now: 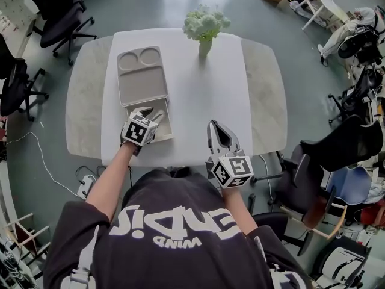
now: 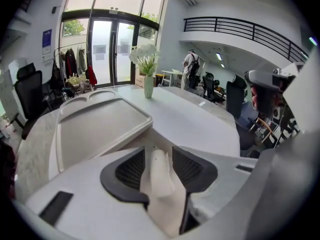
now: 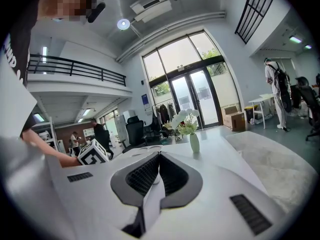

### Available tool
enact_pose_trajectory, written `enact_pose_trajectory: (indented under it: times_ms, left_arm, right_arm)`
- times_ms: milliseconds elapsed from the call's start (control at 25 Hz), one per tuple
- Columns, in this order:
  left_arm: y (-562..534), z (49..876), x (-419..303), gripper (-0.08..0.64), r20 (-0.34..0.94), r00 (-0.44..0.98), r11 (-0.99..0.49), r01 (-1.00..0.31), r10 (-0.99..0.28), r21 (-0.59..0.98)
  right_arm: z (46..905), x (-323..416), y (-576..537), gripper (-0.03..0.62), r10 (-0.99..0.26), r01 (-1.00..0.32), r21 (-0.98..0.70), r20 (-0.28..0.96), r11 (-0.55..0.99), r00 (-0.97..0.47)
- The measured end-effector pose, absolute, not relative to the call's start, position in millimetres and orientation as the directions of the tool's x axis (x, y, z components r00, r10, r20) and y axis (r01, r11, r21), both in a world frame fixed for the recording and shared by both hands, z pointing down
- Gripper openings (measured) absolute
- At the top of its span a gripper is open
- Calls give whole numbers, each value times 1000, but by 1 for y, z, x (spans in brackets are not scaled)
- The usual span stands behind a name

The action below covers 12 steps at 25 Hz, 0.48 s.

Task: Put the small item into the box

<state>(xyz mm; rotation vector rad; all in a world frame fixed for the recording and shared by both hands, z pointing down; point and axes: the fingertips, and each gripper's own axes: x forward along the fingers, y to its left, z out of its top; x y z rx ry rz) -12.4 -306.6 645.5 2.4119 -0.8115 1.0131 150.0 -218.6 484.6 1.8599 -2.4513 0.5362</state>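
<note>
A: Your left tongs (image 2: 159,151) stand wide. The small item (image 2: 161,176), a pale elongated piece, lies between the pads and, as far as I can judge, is not pinched. It is down inside the box (image 1: 170,126), low and left of centre in the head view.

B: Agreed, but the right-hand pad looks very close to it. If you pull back at a slant, I'd guess that pad drags the item up or tips it over the wall. Lift straight out along the jaws.

A: Your right tongs (image 3: 159,155) are closed with nothing in them. They hang over bare counter (image 1: 198,101) at lower centre, well apart from the box, so nothing steadies the box.

B: That matters, because the box lies near the counter's near edge, at the bottom of the white top. If a jaw catches the box wall as you withdraw, the box could slide toward you, perhaps off the edge.

A: The tray (image 2: 100,129) with two round hollows lies just beyond the box. I cannot tell whether the two touch. A forward shove on the box would likely push the tray too.

B: The vase (image 1: 205,46) of flowers stands well away at top centre, so you run little risk there.
</note>
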Motion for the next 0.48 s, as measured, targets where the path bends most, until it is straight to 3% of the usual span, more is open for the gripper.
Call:
enact_pose_trajectory:
  times_ms: [480]
  left_arm:
    - [-304, 498, -49, 169, 493, 657, -701, -702, -570, 127]
  right_arm:
    - [471, 120, -228, 25, -899, -908, -248, 203, 337, -389]
